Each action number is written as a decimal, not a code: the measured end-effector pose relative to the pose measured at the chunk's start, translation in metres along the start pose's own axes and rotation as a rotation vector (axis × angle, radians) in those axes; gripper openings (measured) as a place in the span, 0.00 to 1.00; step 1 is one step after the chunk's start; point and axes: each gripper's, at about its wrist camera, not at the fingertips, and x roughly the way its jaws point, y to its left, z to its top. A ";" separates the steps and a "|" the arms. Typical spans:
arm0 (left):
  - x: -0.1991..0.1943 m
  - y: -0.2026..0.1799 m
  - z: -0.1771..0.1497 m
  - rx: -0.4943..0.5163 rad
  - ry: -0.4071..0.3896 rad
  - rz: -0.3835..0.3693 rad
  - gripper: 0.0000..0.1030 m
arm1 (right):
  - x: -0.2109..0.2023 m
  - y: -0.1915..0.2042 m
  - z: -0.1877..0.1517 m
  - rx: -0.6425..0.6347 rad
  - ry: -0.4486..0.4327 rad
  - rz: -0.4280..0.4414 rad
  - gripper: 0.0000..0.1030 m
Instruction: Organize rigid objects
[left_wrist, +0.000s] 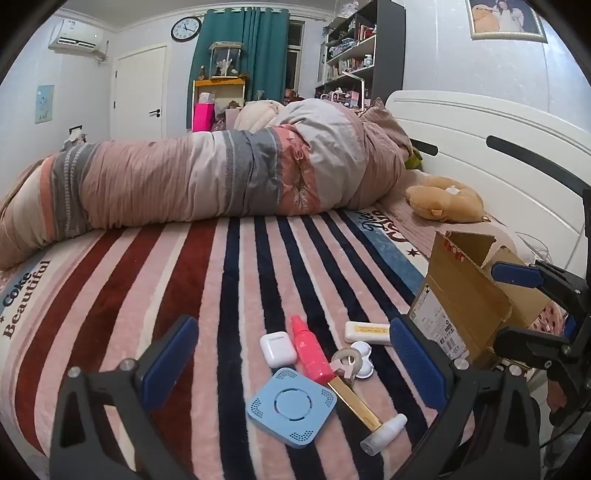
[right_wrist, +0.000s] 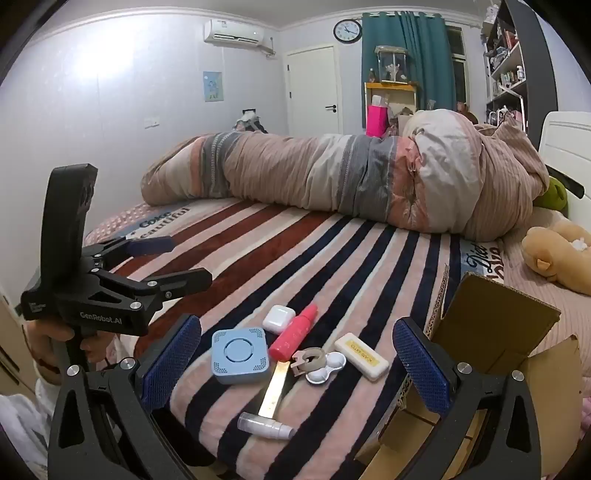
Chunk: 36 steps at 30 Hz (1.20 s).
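Note:
A cluster of small items lies on the striped blanket near the bed's front edge: a blue square device (left_wrist: 291, 406) (right_wrist: 240, 356), a white earbud case (left_wrist: 277, 349) (right_wrist: 279, 318), a pink bottle (left_wrist: 310, 354) (right_wrist: 293, 334), a tape roll (left_wrist: 345, 360) (right_wrist: 310, 360), a white lens case (right_wrist: 327, 371), a white-and-yellow eraser (left_wrist: 367, 332) (right_wrist: 362, 356), a gold bar (left_wrist: 354, 400) (right_wrist: 275, 387) and a small clear-capped tube (left_wrist: 384, 430) (right_wrist: 264, 426). An open cardboard box (left_wrist: 469, 291) (right_wrist: 495, 332) stands to the right. My left gripper (left_wrist: 291, 369) is open and empty above the cluster. My right gripper (right_wrist: 295, 365) is open and empty too.
A rolled quilt (left_wrist: 207, 177) lies across the far side of the bed. A brown plush toy (left_wrist: 447, 199) rests by the white headboard (left_wrist: 480, 140). The other gripper shows in each view, the right one (left_wrist: 535, 306) by the box and the left one (right_wrist: 166, 262) at left.

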 end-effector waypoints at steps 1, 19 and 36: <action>0.000 0.000 0.000 0.002 -0.009 -0.003 1.00 | 0.000 0.000 0.000 0.003 -0.001 0.002 1.00; -0.007 -0.001 0.003 -0.001 -0.012 0.006 1.00 | -0.006 0.001 -0.002 0.003 -0.006 0.001 1.00; -0.002 0.002 -0.002 -0.003 -0.009 0.005 1.00 | -0.008 0.002 -0.004 0.003 -0.006 0.000 1.00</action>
